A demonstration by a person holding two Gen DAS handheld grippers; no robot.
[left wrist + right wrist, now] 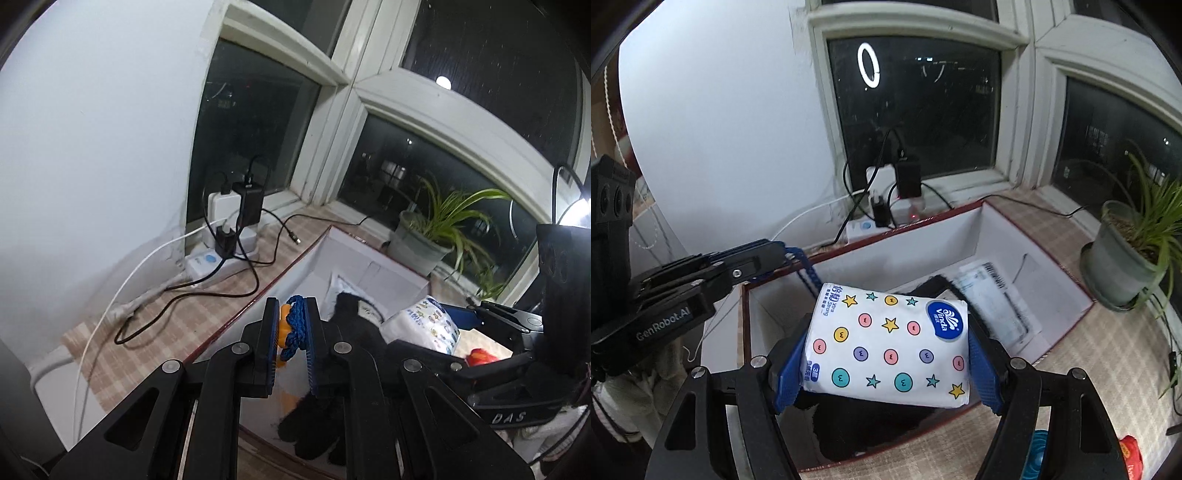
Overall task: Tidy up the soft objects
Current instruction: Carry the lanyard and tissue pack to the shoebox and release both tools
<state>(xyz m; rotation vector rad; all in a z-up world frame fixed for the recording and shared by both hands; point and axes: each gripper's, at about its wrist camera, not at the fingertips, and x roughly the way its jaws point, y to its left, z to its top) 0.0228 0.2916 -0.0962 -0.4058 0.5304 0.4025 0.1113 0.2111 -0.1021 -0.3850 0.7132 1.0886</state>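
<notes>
Checked tabletop under dark corner windows. Open white box, far wall at the power strip, right wall near the plant pot. Right gripper: fingers clamped on tissue pack over box. Left gripper: fingers together on blue cord.

Glove and paper in the box; potted plant to its right.
</notes>
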